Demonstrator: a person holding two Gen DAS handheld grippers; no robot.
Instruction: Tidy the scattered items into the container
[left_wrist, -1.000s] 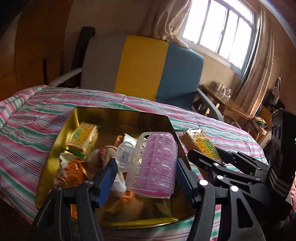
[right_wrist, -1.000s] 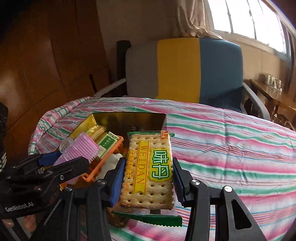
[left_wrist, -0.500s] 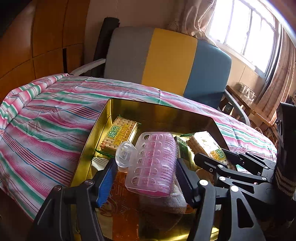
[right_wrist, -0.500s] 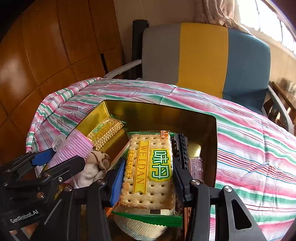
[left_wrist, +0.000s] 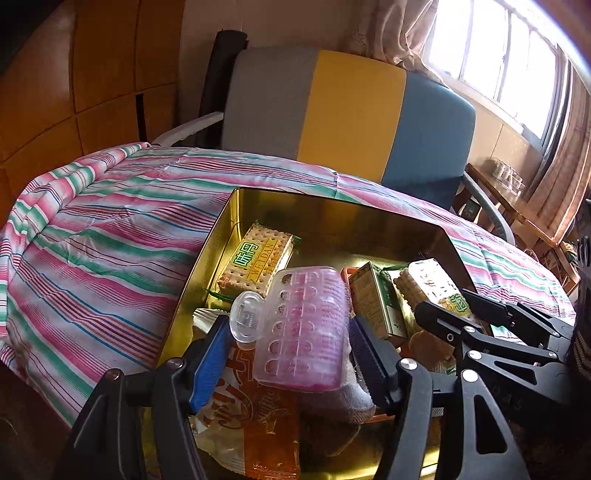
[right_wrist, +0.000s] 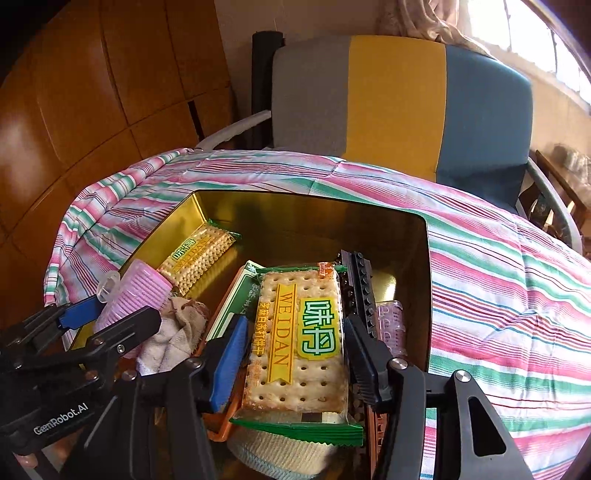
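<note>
Release step, both hands over the gold tin (left_wrist: 221, 236).

Left gripper (left_wrist: 284, 354): jaws have just been opening; the pink hair roller (left_wrist: 306, 328) hangs between the blue pads (left_wrist: 210, 354), gaps visible on both sides, so it reads as let go and dropping onto the pale cloth (left_wrist: 347, 398) and orange snack bag (left_wrist: 266, 417) at the tin's near edge.

Right gripper (right_wrist: 291, 354): jaws have just been opening too; the cracker packet (right_wrist: 299, 339) sits between the pads, apparently released, resting on clutter by the tin's right wall, with a black brick strip (right_wrist: 356, 284) and a second roller (right_wrist: 391, 325) just beside it.

Advice: open fully before lifting, then withdraw straight back along the fingers so pads do not drag either item over the rim. Keep the two grippers apart; they are near. Another cracker packet (left_wrist: 255, 262) lies at the far left corner.
</note>
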